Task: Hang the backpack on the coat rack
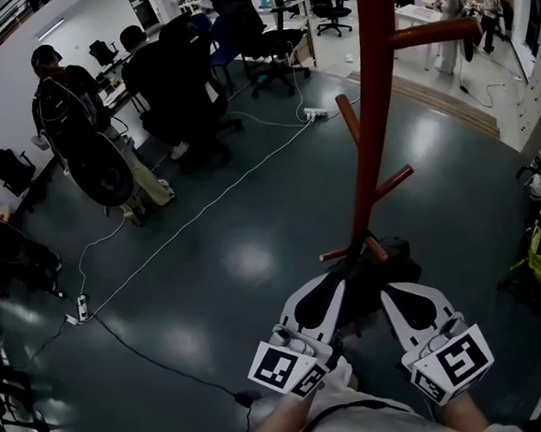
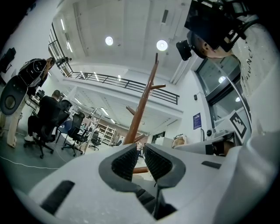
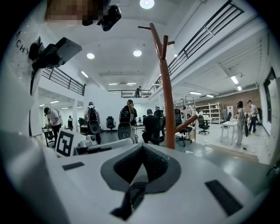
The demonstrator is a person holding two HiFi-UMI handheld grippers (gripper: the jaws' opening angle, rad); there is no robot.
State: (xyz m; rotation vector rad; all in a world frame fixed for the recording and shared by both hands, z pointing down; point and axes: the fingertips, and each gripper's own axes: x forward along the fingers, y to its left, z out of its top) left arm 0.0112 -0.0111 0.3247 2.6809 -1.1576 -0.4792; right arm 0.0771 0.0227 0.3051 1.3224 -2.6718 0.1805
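The coat rack (image 1: 368, 126) is a reddish-brown pole with slanted pegs, standing just ahead of me; it also shows in the left gripper view (image 2: 142, 105) and the right gripper view (image 3: 165, 96). A dark backpack (image 1: 399, 261) hangs low at the pole's foot, between both grippers. My left gripper (image 1: 340, 285) (image 2: 141, 151) has its jaws almost together, with dark strap webbing (image 2: 147, 199) in its throat. My right gripper (image 1: 388, 293) (image 3: 142, 151) is shut on a black strap (image 3: 130, 200) that hangs down from its pads. Most of the backpack is hidden in both gripper views.
People sit on office chairs (image 1: 179, 87) at the back left, and one person stands with a round black bag (image 1: 97, 164). A white cable (image 1: 204, 207) and a power strip (image 1: 81, 308) cross the dark floor. Bags (image 1: 540, 257) lie at the right edge.
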